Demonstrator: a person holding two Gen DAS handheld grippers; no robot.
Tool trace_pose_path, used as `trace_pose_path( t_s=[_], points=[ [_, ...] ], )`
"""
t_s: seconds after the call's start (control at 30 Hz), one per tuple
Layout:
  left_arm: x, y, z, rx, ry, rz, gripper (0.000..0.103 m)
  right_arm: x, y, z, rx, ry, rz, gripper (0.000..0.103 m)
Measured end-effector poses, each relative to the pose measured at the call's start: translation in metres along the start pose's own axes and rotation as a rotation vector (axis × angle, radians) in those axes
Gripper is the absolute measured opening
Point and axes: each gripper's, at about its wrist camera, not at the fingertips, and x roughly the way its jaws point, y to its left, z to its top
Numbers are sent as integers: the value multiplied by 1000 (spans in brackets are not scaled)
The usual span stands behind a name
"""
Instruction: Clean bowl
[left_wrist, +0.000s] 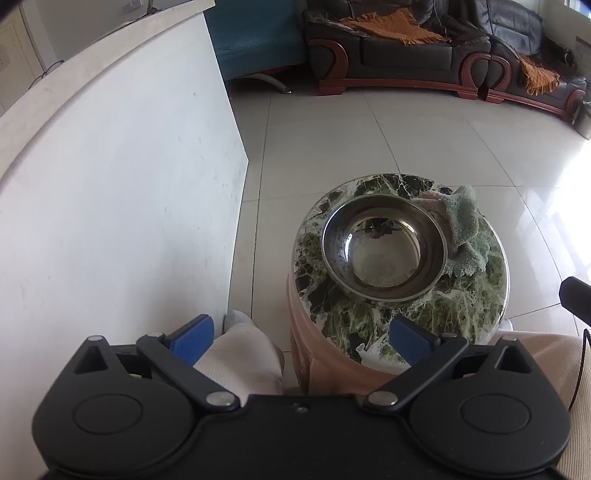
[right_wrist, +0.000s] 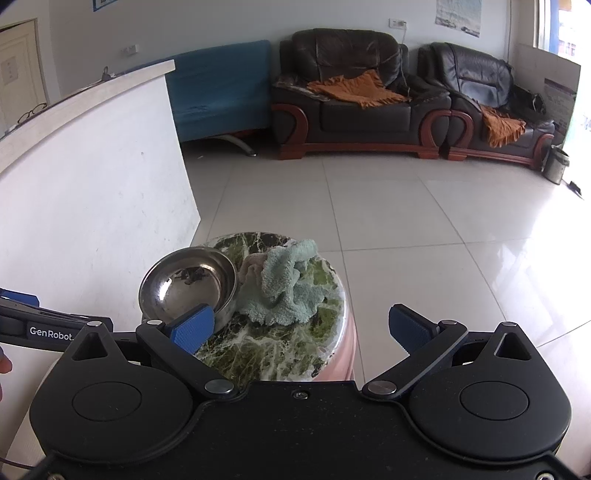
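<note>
A shiny steel bowl (left_wrist: 384, 249) (right_wrist: 190, 286) stands upright on a round green marble stool top (left_wrist: 406, 317) (right_wrist: 273, 347). A crumpled pale green and pink towel (left_wrist: 461, 229) (right_wrist: 284, 288) lies right beside the bowl, touching its rim. My left gripper (left_wrist: 301, 338) hangs open above the near edge of the stool, short of the bowl, holding nothing. My right gripper (right_wrist: 301, 328) is open too, near the front of the stool, with the towel ahead between its fingers; its left pad (right_wrist: 192, 328) overlaps the bowl's near rim in view.
A white curved counter (left_wrist: 110, 203) (right_wrist: 92, 206) rises close on the left. Pale floor tiles (right_wrist: 406, 229) spread around the stool. Dark leather armchairs (right_wrist: 354, 99) with orange throws line the far wall, and a metal bin (right_wrist: 556, 164) stands at the right. The person's knees (left_wrist: 243, 362) flank the stool.
</note>
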Motion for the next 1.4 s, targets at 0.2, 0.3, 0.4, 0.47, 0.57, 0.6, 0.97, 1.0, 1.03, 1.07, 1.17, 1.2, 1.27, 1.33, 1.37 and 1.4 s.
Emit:
trace_pose_path(
  t_s=[0.2, 0.3, 0.4, 0.47, 0.57, 0.6, 0.97, 1.0, 1.03, 1.07, 1.17, 1.2, 1.27, 1.33, 1.37, 1.4],
  points=[
    [0, -3, 0, 12, -5, 1, 102, 0, 0, 0, 2, -3, -1, 103],
    [1, -1, -1, 8, 0, 3, 102, 1, 0, -1, 0, -1, 0, 103],
    [0, -1, -1, 8, -2, 4, 102, 1, 1, -2, 0, 1, 2, 103],
    [-1, -1, -1, 9, -5, 4, 102, 1, 1, -2, -1, 0, 4, 103],
    [0, -1, -2, 7, -3, 5, 102, 2, 2, -2, -6, 2, 6, 103],
    [0, 0, -2, 6, -1, 5, 102, 2, 3, -2, -7, 3, 8, 103],
    [0, 1, -1, 4, -1, 10, 102, 2, 1, -1, -4, -1, 7, 103],
    [0, 0, -1, 5, -1, 10, 102, 2, 1, 0, -4, -1, 7, 103],
    [0, 1, -1, 6, 0, 9, 102, 2, 0, 0, -3, -1, 7, 103],
    [0, 1, -1, 6, 1, 9, 102, 2, 0, 0, -3, -1, 7, 103],
    [-1, 1, -1, 3, 0, 9, 102, 3, -1, 0, -1, -2, 8, 103],
    [-2, 1, -1, 4, -1, 10, 102, 2, -1, -1, 0, -3, 8, 103],
    [-2, 1, -2, 5, 0, 10, 102, 1, 0, -2, 1, -3, 7, 103],
    [-2, 1, -2, 5, 0, 10, 102, 2, 0, -2, 0, -1, 9, 103],
    [-2, 1, -2, 5, -1, 10, 102, 2, 1, -2, -2, -1, 10, 103],
    [-3, 1, -2, 6, -2, 10, 102, 2, 1, -2, -4, -1, 10, 103]
  ],
)
